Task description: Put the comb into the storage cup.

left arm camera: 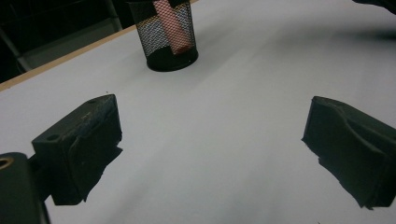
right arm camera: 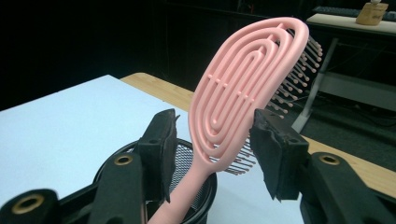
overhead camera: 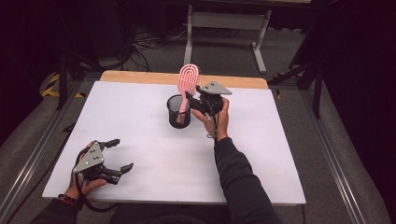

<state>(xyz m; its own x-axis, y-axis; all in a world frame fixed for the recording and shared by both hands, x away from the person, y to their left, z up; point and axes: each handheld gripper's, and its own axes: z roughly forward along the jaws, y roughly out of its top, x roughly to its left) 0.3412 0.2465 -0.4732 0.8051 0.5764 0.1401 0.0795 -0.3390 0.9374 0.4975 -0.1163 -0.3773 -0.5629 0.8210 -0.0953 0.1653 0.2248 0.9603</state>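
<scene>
While two tongs work at the white table, just one black mesh cup and one pink hairbrush stand on it. That cup sits a little beyond the table's middle, toward the wooden far edge, and it holds the brush alone: handle down inside, oval head rising above the rim and tilted slightly.

The right tongs hang just beside the cup, on its right, held in a hand with a dark sleeve behind it. Their jaws stand spread to either side of the brush, at the bottom of its head; from the right gripper view a gap shows on the left jaw's side, while on the right I cannot tell whether the pad meets the bristles. They are not pressed onto it.

The left tongs rest well apart from the cup, toward the near left corner of the table, jaws wide apart with nothing between them but bare tabletop.

From the high view the brush's looped back shows. Only the right gripper view reveals its bristles, sticking out on the far side of the head. Through the left gripper view the cup's mesh wall lets the pink handle show inside, reaching down to the base.
</scene>
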